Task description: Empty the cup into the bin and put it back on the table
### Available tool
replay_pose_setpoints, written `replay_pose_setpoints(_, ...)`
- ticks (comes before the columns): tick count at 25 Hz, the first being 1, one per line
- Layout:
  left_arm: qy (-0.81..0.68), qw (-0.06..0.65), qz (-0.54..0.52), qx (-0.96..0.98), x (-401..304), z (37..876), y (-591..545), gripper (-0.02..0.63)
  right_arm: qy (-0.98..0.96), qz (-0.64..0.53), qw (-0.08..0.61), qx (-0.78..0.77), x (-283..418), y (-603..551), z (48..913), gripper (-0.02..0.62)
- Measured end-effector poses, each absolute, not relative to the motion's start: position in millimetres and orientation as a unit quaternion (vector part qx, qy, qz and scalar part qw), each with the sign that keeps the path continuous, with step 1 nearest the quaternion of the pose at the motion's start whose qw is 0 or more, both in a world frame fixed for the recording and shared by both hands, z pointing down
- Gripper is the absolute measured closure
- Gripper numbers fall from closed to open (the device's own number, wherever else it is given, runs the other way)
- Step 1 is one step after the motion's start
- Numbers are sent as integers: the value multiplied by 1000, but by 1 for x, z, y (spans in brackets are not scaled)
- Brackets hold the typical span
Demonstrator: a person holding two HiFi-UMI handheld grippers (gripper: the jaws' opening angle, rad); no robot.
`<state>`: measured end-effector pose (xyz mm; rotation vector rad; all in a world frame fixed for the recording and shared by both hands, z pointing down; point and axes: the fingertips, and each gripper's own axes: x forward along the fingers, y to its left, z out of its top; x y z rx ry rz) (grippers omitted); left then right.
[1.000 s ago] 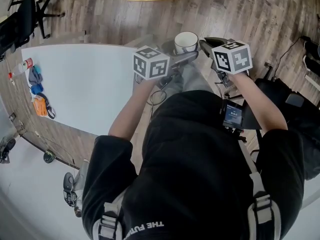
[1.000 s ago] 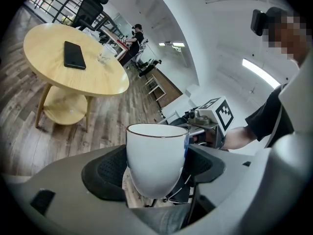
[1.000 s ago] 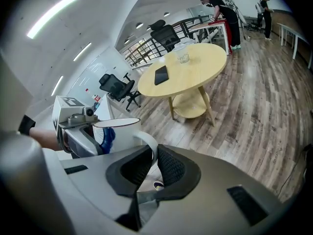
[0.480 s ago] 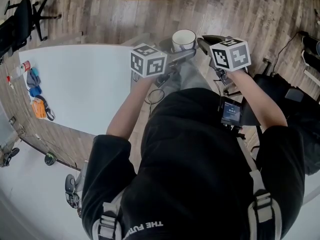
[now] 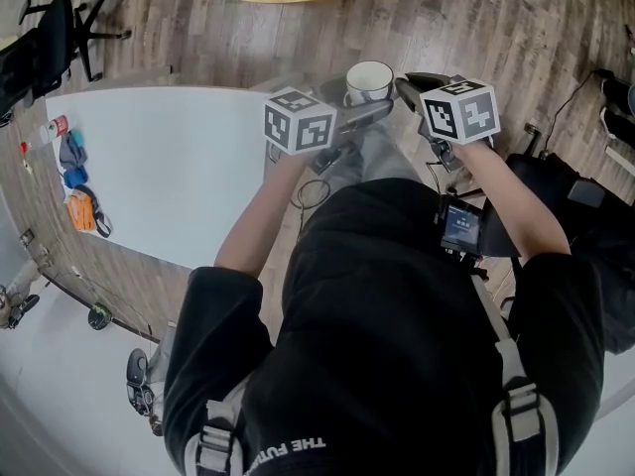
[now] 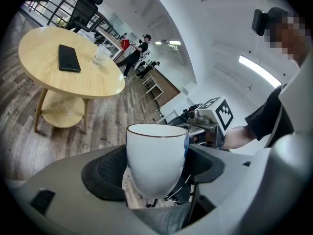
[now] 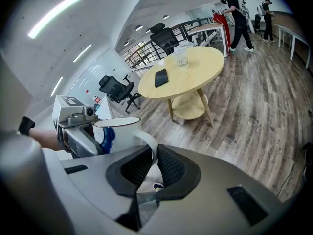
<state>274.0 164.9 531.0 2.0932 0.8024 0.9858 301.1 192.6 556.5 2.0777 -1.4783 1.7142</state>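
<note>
A white cup [image 5: 369,82] with a thin brown rim is held upright in the air over the wooden floor, just past the right end of the white table [image 5: 159,167]. My left gripper [image 5: 372,113] is shut on the cup's body [image 6: 155,155], with one black pad on each side. From the other side, my right gripper [image 5: 407,89] is shut on the cup's handle [image 7: 146,140], which sits pinched between its pads [image 7: 168,166]. A blue mark shows on the cup's side [image 7: 108,133]. The inside of the cup is hidden, and no bin is in view.
A round wooden table [image 6: 68,62] with a phone [image 6: 69,58] and a glass stands ahead. A black office chair [image 5: 50,33] is at the far left. Small items [image 5: 74,181] lie along the white table's left edge. Cables and gear [image 5: 595,97] lie on the floor at the right. People [image 7: 237,13] stand far off.
Both grippers and the cup keep the same pose; only the head view sways slightly.
</note>
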Motion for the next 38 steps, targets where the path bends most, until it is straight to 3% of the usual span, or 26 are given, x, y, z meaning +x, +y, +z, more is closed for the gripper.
replay_pose_setpoints(3, 311, 301, 350, 831, 279, 518, 160, 236, -495, 521, 40, 694, 308, 186, 544, 549)
replay_pose_setpoints(8, 297, 119, 195, 927, 298, 441, 137, 236, -557, 298, 74, 772, 338, 155, 457, 549)
replay_pose_setpoints(13, 265, 25, 119, 957, 298, 381, 114, 236, -587, 152, 116, 787, 342, 125, 384, 549)
replay_pose_setpoints(21, 102, 0, 98, 990, 213, 343, 38, 236, -702, 84, 127, 696, 258, 34, 345, 549)
replay_pose_setpoints(32, -237, -9, 116, 964, -50, 328, -103, 236, -881, 26, 112, 459, -15, -135, 329, 549)
replay_pose_setpoints(38, -291, 5, 134, 947, -122, 346, -122, 236, -905, 38, 134, 403, -92, -158, 349, 549)
